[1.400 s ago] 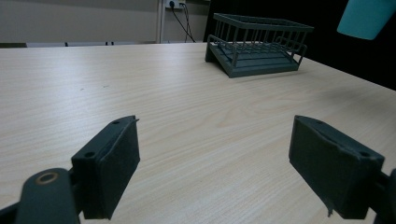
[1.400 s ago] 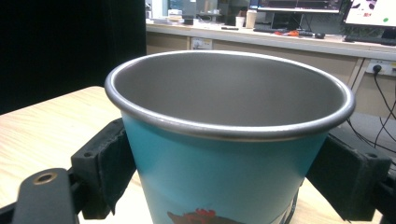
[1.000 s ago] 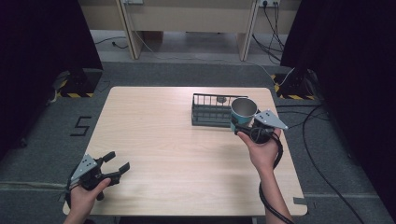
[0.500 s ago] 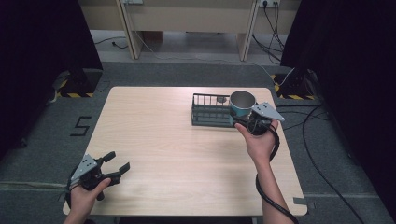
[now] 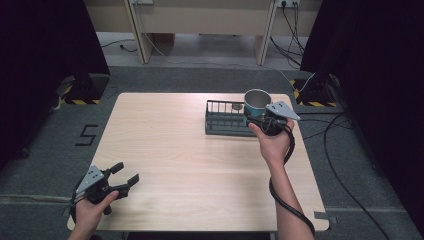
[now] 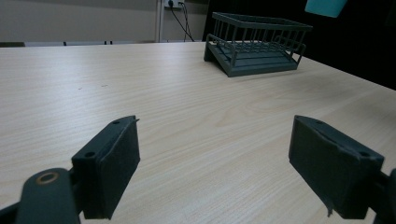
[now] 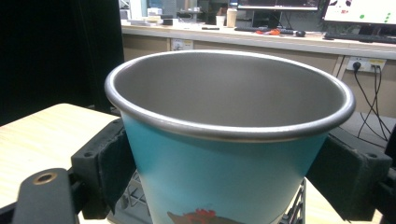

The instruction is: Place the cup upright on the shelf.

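Carefully, the right gripper [image 5: 261, 118], clamped on the cup [image 5: 256, 102] at upper right, should lower it upright into the rack [image 5: 225, 120], left gripper [image 5: 122, 176] gaping empty.

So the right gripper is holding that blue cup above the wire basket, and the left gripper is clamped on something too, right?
Not quite. The right gripper does hold the blue cup above the wire basket, but the left gripper grips nothing. The left gripper view shows its jaws wide apart with bare table between them.
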`<state>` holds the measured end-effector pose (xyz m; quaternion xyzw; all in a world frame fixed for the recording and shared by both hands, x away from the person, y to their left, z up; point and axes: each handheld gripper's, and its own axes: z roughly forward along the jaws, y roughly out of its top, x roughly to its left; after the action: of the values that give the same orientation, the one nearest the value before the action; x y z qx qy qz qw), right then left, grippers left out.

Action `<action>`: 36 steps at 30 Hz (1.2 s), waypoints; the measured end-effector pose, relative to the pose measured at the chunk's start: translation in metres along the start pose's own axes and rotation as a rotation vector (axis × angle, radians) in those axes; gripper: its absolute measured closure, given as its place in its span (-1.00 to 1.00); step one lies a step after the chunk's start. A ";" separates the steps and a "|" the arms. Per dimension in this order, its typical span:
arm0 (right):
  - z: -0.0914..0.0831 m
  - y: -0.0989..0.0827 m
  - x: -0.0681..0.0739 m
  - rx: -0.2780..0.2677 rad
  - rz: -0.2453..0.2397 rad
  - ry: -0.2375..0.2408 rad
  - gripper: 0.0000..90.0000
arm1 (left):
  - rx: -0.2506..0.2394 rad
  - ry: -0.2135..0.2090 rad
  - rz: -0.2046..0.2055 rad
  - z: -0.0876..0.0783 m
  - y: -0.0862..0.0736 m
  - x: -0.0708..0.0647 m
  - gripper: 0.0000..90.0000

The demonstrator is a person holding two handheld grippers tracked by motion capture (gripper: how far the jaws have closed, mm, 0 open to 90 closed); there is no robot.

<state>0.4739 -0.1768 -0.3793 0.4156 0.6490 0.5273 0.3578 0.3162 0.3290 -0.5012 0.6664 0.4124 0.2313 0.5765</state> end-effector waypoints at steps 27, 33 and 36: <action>0.032 0.010 0.000 0.017 0.023 -0.025 -0.65 | 0.000 -0.002 -0.007 0.001 0.000 0.000 -0.65; 0.041 0.012 0.003 0.023 0.023 -0.022 -0.65 | -0.001 -0.001 -0.009 0.001 0.000 0.000 -0.65; 0.045 0.012 0.004 0.026 0.023 -0.020 -0.65 | -0.001 -0.001 -0.010 0.001 0.000 0.000 -0.65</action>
<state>0.5144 -0.1543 -0.3757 0.4328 0.6473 0.5188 0.3529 0.3169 0.3287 -0.5016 0.6641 0.4154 0.2281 0.5782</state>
